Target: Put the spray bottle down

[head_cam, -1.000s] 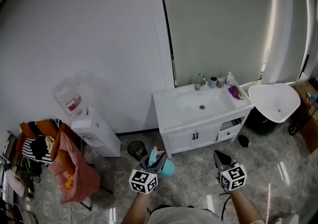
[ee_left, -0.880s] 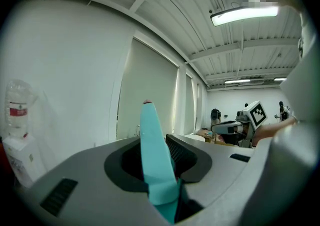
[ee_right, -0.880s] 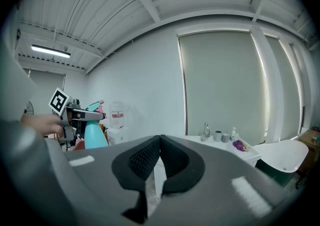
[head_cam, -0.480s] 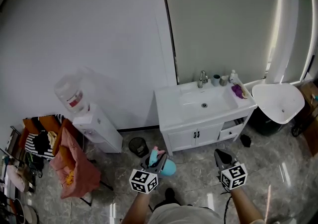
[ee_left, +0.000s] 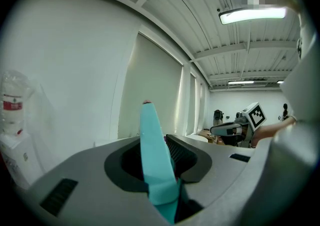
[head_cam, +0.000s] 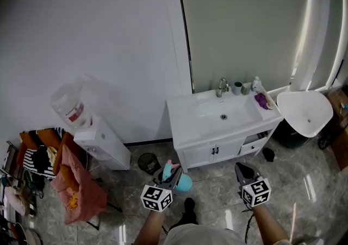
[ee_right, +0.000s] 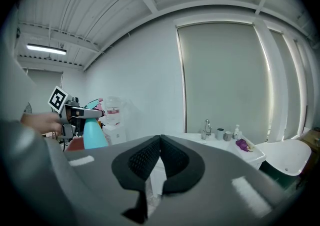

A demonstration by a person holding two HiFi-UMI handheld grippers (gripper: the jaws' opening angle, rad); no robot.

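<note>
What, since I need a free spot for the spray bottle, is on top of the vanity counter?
On the vanity counter, along the back: a faucet, two cups and a pump bottle; a purple cloth lies at its right end. Anything beneath the cloth is covered.

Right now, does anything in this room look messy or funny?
Yes, a little. The right drawer of the sink cabinet looks pulled partly out, and a purple cloth lies bunched at the right end of the counter. Clothes are heaped in a pile at the left. Nothing looks spilled or broken.
</note>
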